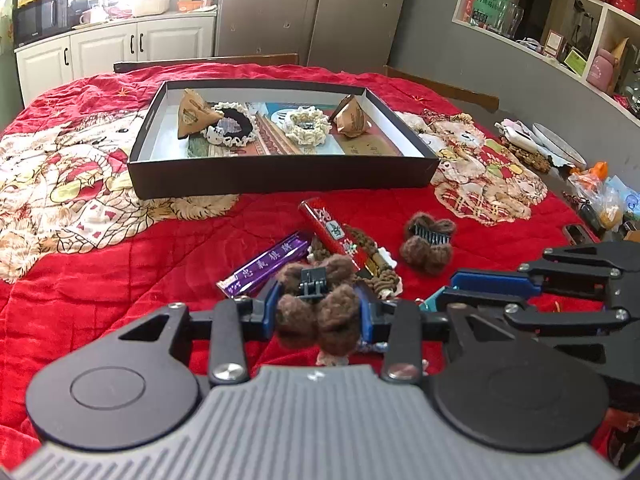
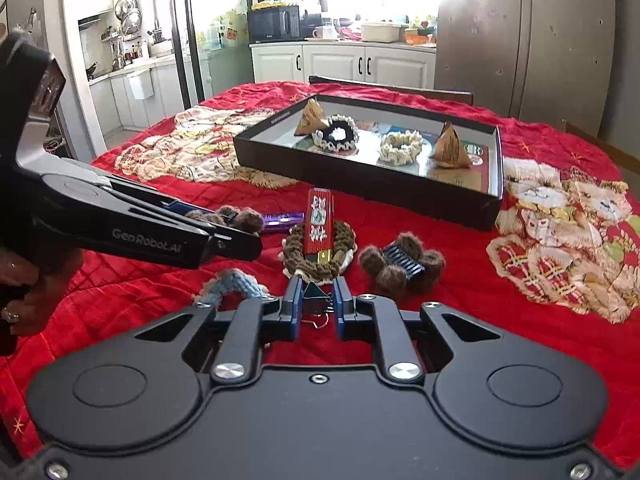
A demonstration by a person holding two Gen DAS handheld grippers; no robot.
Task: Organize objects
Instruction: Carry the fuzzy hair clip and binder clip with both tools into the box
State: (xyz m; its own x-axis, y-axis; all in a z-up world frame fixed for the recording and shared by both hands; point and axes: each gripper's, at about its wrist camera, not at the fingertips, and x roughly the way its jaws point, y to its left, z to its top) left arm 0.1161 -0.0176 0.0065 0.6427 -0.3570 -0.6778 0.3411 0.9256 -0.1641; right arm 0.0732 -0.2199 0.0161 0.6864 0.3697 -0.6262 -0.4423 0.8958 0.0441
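Note:
My left gripper (image 1: 319,304) is shut on a brown fuzzy claw clip (image 1: 336,320), its blue pads pressing both sides. From the right wrist view that left gripper (image 2: 224,224) comes in from the left, the fuzzy clip (image 2: 240,216) at its tip. My right gripper (image 2: 316,298) is shut on a small dark-teal binder clip (image 2: 314,302) just above the red quilt. A second fuzzy claw clip (image 2: 400,260), a red box (image 2: 319,220) lying on a brown scrunchie (image 2: 320,268), a purple box (image 1: 264,264) and a blue scrunchie (image 2: 232,284) lie close ahead.
A black tray (image 1: 280,176) farther back holds two brown paper pyramids, a black-and-white scrunchie (image 1: 234,124) and a cream scrunchie (image 1: 306,124). Clutter, including a plate (image 1: 560,144) and bags, sits at the table's right edge. A person's hand (image 2: 16,280) grips the left tool.

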